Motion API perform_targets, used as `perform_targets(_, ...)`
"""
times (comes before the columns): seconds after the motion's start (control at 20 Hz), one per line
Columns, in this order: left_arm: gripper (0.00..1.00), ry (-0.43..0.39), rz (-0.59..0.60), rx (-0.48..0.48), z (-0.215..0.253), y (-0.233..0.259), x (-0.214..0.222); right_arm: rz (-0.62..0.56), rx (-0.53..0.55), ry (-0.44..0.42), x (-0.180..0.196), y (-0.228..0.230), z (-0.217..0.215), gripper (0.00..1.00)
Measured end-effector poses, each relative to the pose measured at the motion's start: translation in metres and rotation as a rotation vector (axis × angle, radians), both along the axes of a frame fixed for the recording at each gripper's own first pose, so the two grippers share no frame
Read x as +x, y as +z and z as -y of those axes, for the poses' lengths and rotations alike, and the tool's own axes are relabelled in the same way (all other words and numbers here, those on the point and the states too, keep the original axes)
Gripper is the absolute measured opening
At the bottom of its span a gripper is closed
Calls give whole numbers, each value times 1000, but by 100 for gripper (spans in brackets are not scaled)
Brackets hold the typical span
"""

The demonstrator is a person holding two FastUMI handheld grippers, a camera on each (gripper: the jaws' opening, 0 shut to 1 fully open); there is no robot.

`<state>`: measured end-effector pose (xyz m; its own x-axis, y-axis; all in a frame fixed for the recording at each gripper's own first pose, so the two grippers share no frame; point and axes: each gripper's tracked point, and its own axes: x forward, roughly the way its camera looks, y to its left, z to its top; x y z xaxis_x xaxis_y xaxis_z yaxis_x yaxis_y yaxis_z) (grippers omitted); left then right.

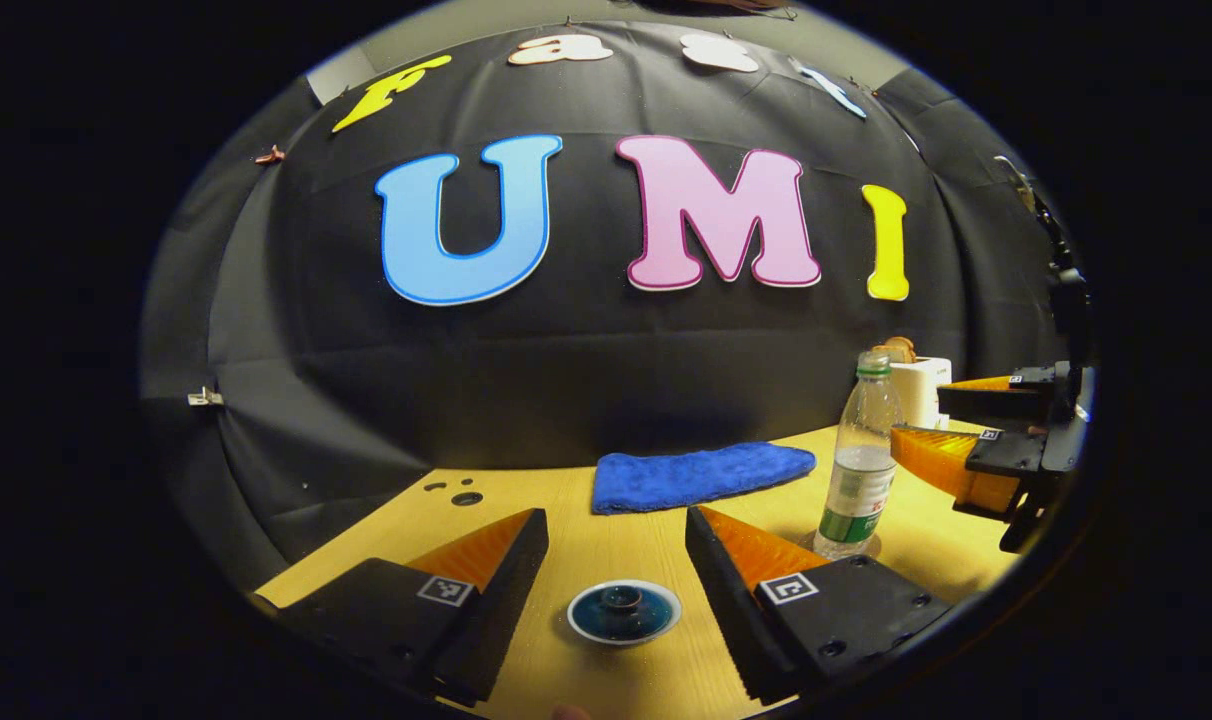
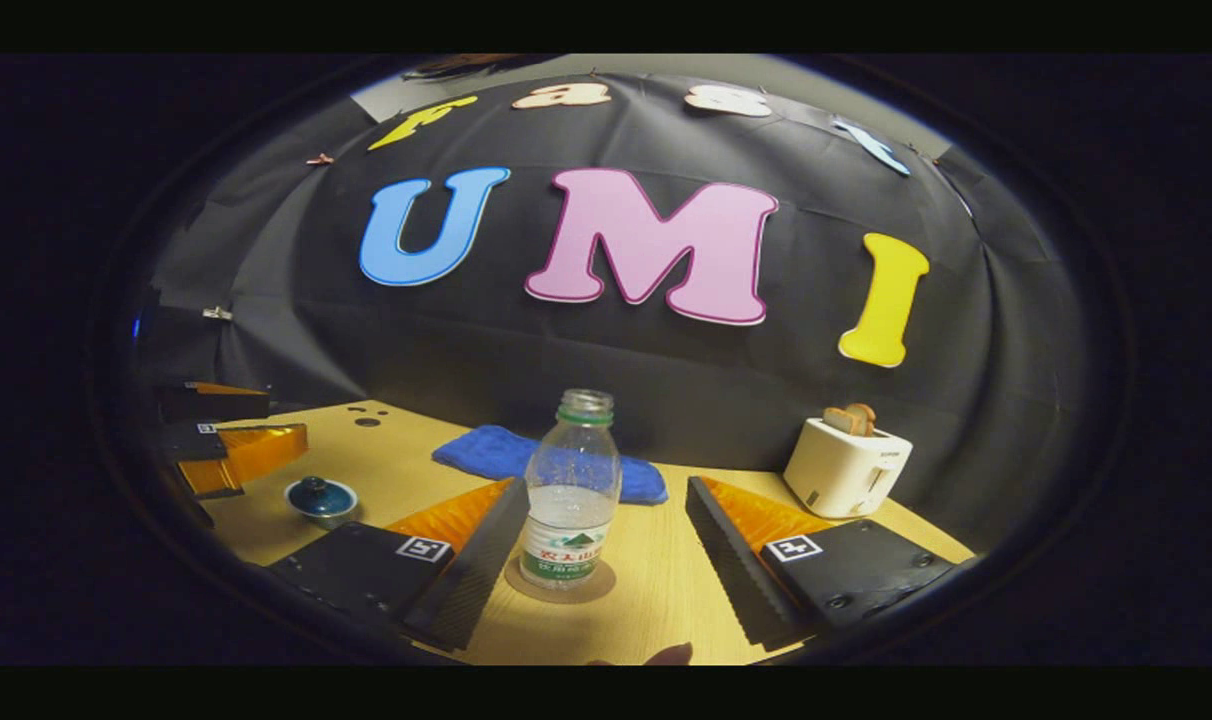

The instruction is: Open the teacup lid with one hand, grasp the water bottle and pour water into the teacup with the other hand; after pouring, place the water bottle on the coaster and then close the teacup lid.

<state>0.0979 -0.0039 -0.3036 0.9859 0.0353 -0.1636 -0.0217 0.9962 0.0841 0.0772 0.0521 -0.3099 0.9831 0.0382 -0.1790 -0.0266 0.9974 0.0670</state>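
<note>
Left gripper view: the left gripper [image 1: 616,540] is hovering low over the wooden table [image 1: 636,545], its two fingers spread wide apart and gripping nothing. The teacup [image 1: 624,611] is sitting on the table between them, nearer the camera than the fingertips, touching neither finger. Its lid [image 1: 623,600] is resting on top, knob up, so the cup is closed.

A blue cloth [image 1: 701,476] is lying flat on the table beyond the fingers, near the black wall. Right of it, the water bottle [image 1: 859,468] is standing upright, uncapped, partly filled with water. The right gripper [image 1: 916,425] is showing at the far right edge, fingers pointing toward the bottle but not touching it.

Right gripper view: the right gripper [image 2: 606,510] is holding level with the table [image 2: 666,590], fingers wide open and empty. The bottle [image 2: 572,490] is standing upright between them on a round brown coaster [image 2: 560,582], just beside the left-hand finger; contact there cannot be made out. It is well clear of the other finger.

The cloth [image 2: 496,452] is lying behind the bottle. A white toaster [image 2: 847,466] with bread slices sticking up is sitting far right by the wall. The lidded teacup [image 2: 321,498] is sitting at the left, the left gripper [image 2: 266,425] hanging just above and beside it, fingers apart.
</note>
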Motion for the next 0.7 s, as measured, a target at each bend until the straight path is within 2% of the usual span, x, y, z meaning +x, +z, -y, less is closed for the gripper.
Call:
perform_targets(0.5,87,13,-31,9,-6,-30,9,-27,26,44,7,-24,-23,98)
perform_targets(0.7,80,17,-76,7,-5,-49,9,-22,18,44,8,-25,-19,98)
